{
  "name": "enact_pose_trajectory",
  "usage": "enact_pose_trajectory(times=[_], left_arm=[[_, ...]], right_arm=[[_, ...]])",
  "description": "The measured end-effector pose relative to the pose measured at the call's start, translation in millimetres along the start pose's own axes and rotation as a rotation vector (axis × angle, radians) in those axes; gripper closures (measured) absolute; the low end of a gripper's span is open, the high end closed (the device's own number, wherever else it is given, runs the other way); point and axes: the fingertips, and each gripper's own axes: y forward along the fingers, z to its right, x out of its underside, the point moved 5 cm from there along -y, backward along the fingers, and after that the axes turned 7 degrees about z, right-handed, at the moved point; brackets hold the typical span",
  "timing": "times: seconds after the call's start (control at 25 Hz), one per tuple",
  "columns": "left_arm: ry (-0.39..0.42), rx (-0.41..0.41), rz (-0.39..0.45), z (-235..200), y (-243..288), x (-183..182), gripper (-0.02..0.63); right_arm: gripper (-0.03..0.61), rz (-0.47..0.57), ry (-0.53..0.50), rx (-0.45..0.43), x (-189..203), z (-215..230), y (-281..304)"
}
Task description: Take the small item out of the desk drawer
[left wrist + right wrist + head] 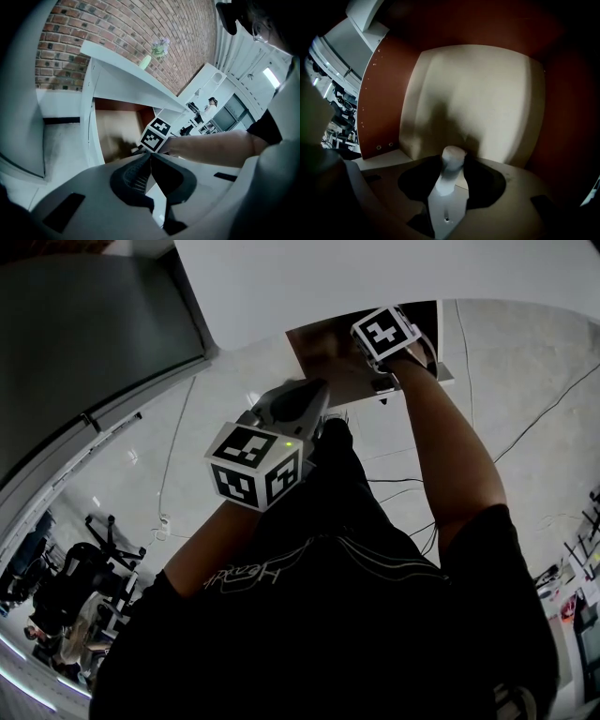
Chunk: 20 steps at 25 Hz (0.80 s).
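**pixelmoth:** ok what am I looking at here, biggest stuff first pls

**rig_dan:** Back of the room is a red brick wall (117,28), rough, with pale mortar lines. The floor (506,352) is pale and glossy, with thin black cables trailing over it. Against the wall there's a flat white surface (122,70), a smooth slab top. A little pale-green vase (146,61) of flowers stands on it. Under the slab the drawer (384,93) stands open. It's boxy, with reddish-brown side walls and a matte beige bottom panel.

**pixelmoth:** and the hands?

**rig_dan:** It's a person in a black shirt (328,615) with bare forearms. The left gripper (150,155) hangs outside the drawer, in front of it. Its dark jaws, one with a ribbed pad, meet at the tips with nothing between them. The right gripper (453,163) reaches into the drawer, and its checker-marked cube sits just under the slab's edge.

**pixelmoth:** so where's the item?

**rig_dan:** It's inside the drawer, upright between the right jaws. It's a small white cylinder (453,154), smooth with a rounded top. The jaws are partway closed with the dark pads up against its two sides, so it looks gripped. Can't tell whether it rests on the beige bottom or is lifted off it.
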Motion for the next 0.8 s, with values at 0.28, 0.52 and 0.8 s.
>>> enact_pose_trajectory(times=[0.28, 0.52, 0.8], left_arm=[[0.014, -0.018, -0.008, 4, -2, 1, 0.592], [0.039, -0.030, -0.015, 16, -6, -2, 0.592], [0.090, -0.024, -0.015, 47, -9, -22, 0.592]], right_arm=[[0.428, 0.015, -0.023, 0.000, 0, -7, -14], [0.434, 0.034, -0.016, 0.005, 9, -11, -43], [0.434, 0.210, 0.027, -0.095, 5, -24, -92]])
